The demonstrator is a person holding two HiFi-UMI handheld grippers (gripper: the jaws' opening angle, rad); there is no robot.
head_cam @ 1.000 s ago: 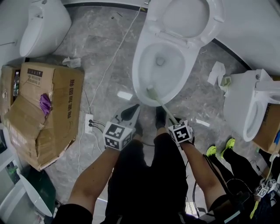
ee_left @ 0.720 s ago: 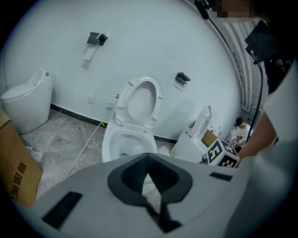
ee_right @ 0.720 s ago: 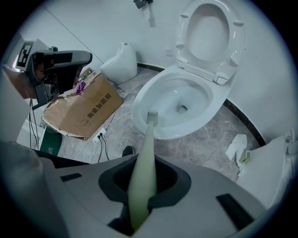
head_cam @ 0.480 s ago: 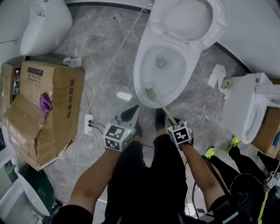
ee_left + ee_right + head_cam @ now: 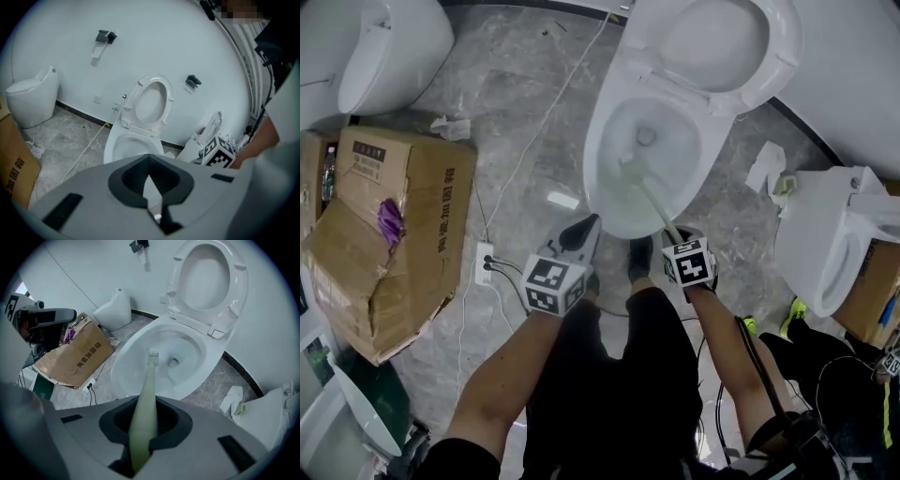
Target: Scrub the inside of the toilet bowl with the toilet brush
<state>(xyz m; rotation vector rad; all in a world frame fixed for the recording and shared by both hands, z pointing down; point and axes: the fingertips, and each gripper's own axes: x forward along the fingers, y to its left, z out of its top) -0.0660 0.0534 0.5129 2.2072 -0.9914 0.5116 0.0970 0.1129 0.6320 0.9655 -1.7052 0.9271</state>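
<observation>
The white toilet bowl (image 5: 602, 122) stands open ahead of me, its seat and lid raised (image 5: 727, 42). My right gripper (image 5: 680, 246) is shut on the handle of a pale green toilet brush (image 5: 652, 204). The brush head (image 5: 628, 171) is down inside the bowl on its near-left wall. The right gripper view has the brush (image 5: 148, 380) running out from the right gripper (image 5: 142, 430) into the bowl (image 5: 123, 366). My left gripper (image 5: 579, 236) hangs shut and holds nothing, left of the toilet's foot. In the left gripper view, the left gripper (image 5: 152, 187) points at the bowl (image 5: 112, 146).
A crushed cardboard box (image 5: 403, 234) lies at the left, with a power strip (image 5: 484, 264) and white cable beside it. Other toilets stand at top left (image 5: 384, 47) and right (image 5: 820, 244). Crumpled paper (image 5: 764, 164) lies by the right toilet. Another person's yellow-green shoe (image 5: 793, 309) shows at right.
The right gripper has moved forward toward the toilet, pushing the brush head from the bowl's near rim deeper down its left inner wall. The left gripper has stayed still.
</observation>
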